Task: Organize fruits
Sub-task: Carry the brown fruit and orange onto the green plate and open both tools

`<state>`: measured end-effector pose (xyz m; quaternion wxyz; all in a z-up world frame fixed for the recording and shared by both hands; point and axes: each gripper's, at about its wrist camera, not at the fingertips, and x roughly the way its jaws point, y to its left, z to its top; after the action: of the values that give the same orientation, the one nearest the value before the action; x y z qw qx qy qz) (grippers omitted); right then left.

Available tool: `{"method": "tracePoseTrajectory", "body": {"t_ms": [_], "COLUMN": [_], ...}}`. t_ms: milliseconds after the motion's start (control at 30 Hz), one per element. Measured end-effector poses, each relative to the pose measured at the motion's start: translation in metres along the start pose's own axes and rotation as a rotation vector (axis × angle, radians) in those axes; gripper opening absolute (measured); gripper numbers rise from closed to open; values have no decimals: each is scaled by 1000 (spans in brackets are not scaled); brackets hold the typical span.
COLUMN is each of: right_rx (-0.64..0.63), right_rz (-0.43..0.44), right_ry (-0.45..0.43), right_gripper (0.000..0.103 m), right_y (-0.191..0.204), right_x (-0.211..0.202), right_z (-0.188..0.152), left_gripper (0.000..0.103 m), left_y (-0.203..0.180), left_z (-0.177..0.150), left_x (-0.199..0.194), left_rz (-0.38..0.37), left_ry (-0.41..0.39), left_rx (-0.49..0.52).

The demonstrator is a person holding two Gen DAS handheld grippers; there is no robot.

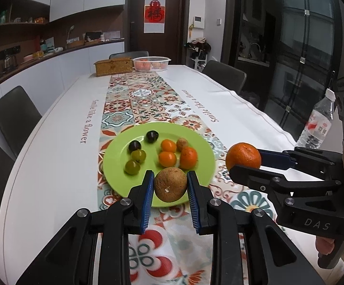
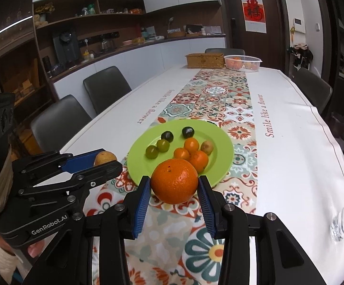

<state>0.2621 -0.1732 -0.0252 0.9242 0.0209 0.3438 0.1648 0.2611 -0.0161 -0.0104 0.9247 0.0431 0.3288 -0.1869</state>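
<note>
L gripper (image 1: 170, 185) clamps a round brown rough-skinned fruit (image 1: 170, 184); R gripper (image 2: 174, 185) grips a round orange mandarin (image 2: 174, 181), w/ a lime-green round plate (image 2: 224, 156) just beyond both fingertips.

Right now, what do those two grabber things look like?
Both are black plastic claws built from linked bars with silver bolts. Each finger has a bright blue ribbed pad. The left gripper has "GenRobot.AI" in white letters on its side; the right gripper says "DAS". Each carries a black box with round lenses on top, and a beige band wraps the handle.
</note>
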Motion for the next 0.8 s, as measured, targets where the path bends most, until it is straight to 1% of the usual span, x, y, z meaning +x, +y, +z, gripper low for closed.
{"method": "tracePoseTrajectory", "body": {"t_ms": [367,800], "right_rx": [17,14], "right_rz": [2,4], "right_ry": [26,82], "right_gripper": [41,41], "right_y": [2,0], "right_x": [41,86], "right_z": [11,9], "left_gripper": [28,28], "left_y": [27,47], "left_z": [4,-5], "left_x": [33,87], "left_rz": [-5,-47], "left_ry": [23,110], "left_rx": [1,-11]}}
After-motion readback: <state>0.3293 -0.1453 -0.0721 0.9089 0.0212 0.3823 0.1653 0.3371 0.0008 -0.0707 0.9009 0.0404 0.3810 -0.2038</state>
